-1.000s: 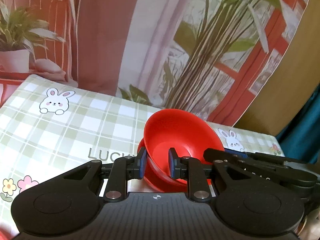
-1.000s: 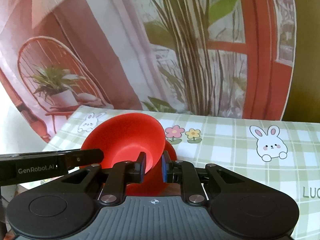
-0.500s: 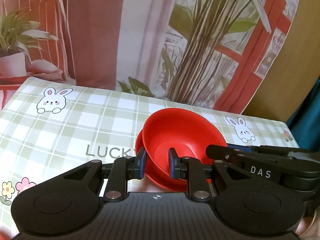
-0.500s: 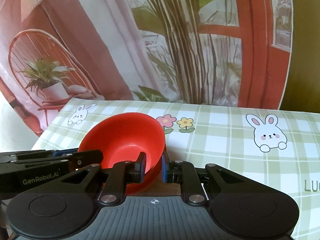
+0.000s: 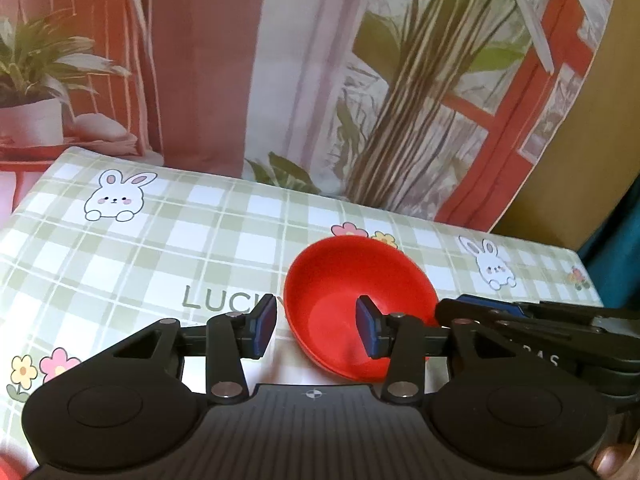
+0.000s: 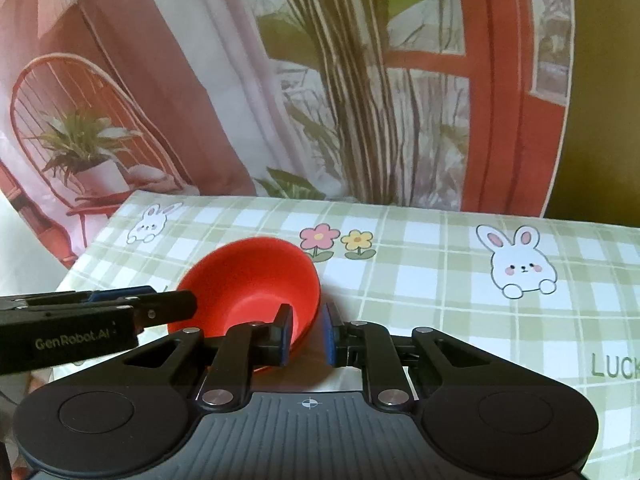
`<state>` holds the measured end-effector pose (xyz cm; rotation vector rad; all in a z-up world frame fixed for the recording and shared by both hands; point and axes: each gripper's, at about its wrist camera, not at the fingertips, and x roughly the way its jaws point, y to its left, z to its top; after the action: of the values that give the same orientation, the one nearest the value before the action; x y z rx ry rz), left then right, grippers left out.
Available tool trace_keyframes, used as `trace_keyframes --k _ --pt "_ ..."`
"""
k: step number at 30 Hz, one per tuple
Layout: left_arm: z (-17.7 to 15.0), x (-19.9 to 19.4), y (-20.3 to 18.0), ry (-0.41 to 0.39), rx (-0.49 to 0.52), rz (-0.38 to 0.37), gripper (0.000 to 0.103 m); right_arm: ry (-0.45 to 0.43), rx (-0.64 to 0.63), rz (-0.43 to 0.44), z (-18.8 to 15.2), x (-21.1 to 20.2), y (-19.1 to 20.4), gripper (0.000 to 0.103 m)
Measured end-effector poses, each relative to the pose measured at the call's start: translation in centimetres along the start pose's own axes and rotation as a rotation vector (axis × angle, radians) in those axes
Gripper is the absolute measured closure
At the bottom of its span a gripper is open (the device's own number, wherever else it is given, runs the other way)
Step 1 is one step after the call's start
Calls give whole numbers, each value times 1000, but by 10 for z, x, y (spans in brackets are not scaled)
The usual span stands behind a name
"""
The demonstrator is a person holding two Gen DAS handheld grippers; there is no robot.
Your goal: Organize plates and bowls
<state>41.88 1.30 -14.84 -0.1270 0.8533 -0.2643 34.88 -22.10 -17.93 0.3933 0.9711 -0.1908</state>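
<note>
Red bowl (image 5: 352,280) being set on checked surface (image 5: 160,248) | L gripper (image 5: 316,330) jaws being opened off rim | R gripper (image 6: 306,334) being kept clamped on rim | other dishes unseen, progress unclear.

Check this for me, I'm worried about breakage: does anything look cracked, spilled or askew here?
Nothing stands out. The red bowl looks whole and empty on the checked tablecloth. The right tongs pinch its rim, and the left tongs are opening with its rim between them. Whether it sits flat is hidden.
</note>
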Motion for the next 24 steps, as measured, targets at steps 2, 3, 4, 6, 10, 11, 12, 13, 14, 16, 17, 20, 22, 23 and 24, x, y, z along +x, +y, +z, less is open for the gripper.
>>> trace_keyframes --k 2,3,4,6,10,11,12,13,14,16,17,20,22,23,24 --pt "2 -9 2 -11 -10 -1 57 -9 1 5 1 -7 2 87" --pt "3 -14 3 -18 -14 -1 57 -16 0 10 0 -11 4 87" --pt "4 -20 4 -26 -19 -3 57 -21 -2 15 1 -15 6 87" --pt "6 -32 8 -46 -35 -11 57 -30 -9 26 0 -23 13 87" --pt "9 -66 19 -97 -60 -14 57 -42 -33 61 -5 -36 33 87" --pt "8 -74 23 -111 -63 -9 57 -43 -41 72 -6 -38 40 87" --pt "7 -85 28 -126 -67 -3 57 -43 -50 84 -8 -40 46 87" --pt "7 -93 32 -135 -72 4 57 -42 -61 98 -10 -42 53 86" --pt "6 -102 37 -145 -78 11 57 -41 -74 114 -12 -43 61 86" --pt "1 -121 49 -166 -93 26 57 -34 -99 147 -17 -46 77 84" --pt "-1 -130 55 -174 -99 33 57 -30 -109 160 -18 -46 85 84" --pt "-11 -152 74 -189 -117 72 57 -15 -142 202 -24 -45 111 84" --pt "-20 -166 90 -196 -143 91 57 0 -167 227 -29 -44 127 83" --pt "-24 -172 98 -197 -155 99 57 10 -184 240 -31 -42 136 83" --pt "-28 -177 107 -194 -169 112 57 24 -205 254 -34 -40 146 83"
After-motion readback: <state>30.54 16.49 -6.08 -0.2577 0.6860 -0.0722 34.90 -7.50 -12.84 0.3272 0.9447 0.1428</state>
